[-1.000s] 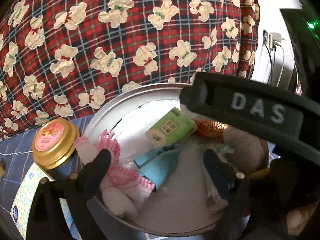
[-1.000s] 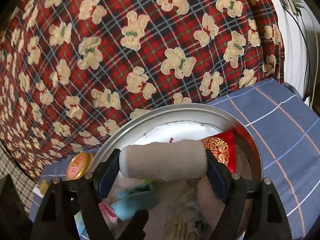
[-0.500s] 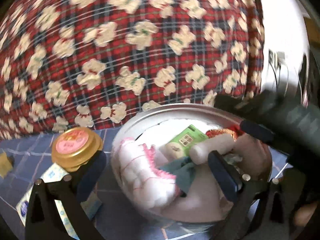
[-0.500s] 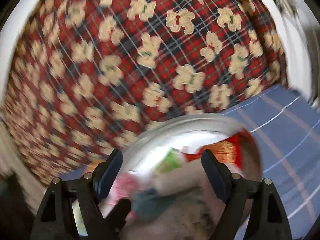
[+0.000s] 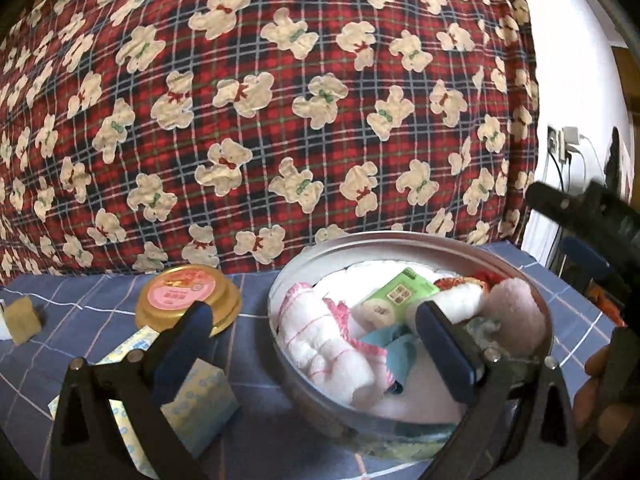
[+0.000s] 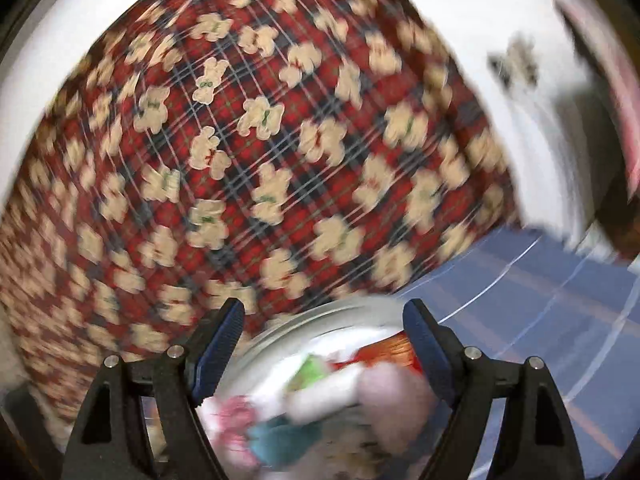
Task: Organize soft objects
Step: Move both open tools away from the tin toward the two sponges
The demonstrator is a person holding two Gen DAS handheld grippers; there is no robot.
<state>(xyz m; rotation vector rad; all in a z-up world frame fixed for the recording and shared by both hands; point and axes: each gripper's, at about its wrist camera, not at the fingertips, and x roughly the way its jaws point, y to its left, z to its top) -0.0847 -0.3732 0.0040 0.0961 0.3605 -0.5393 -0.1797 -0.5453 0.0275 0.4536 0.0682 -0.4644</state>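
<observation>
Nearest the left wrist camera, the left gripper (image 5: 312, 328) is standing with its blue-padded jaws wide apart and nothing between the pads; one finger is hanging over a pale blue patterned tissue pack (image 5: 200, 404) on the blue checked cloth (image 5: 80, 320), the other over the near rim of the round silver metal basin (image 5: 400, 240). Just beyond the left finger, a gold-lidded jar with a pink label (image 5: 186, 296) is sitting beside the basin; further left, a small tan block (image 5: 22, 320) is lying well apart.

Inside the basin, the soft objects are already lying gathered: a white towel with pink stripes and frilled edge (image 5: 320, 340), a teal cloth (image 5: 392, 348), a green printed packet (image 5: 400, 292), a white roll (image 5: 452, 300), a red and gold embroidered pouch (image 5: 480, 278) and a pale pink plush (image 5: 512, 316).

From the right wrist view, heavily blurred, the right gripper (image 6: 320, 344) is showing its jaws apart and empty above the same basin.

Behind everything, a red plaid quilt printed with cream bears (image 5: 280, 120) is filling the background.

Judgement: both tools are appearing to be clear of a deposit, with the sorting well advanced; to finish well, each gripper should be lifted clear of the rim without snagging the frilled towel; the tissue pack seems the likely remaining soft item, best pinched across its short sides.
</observation>
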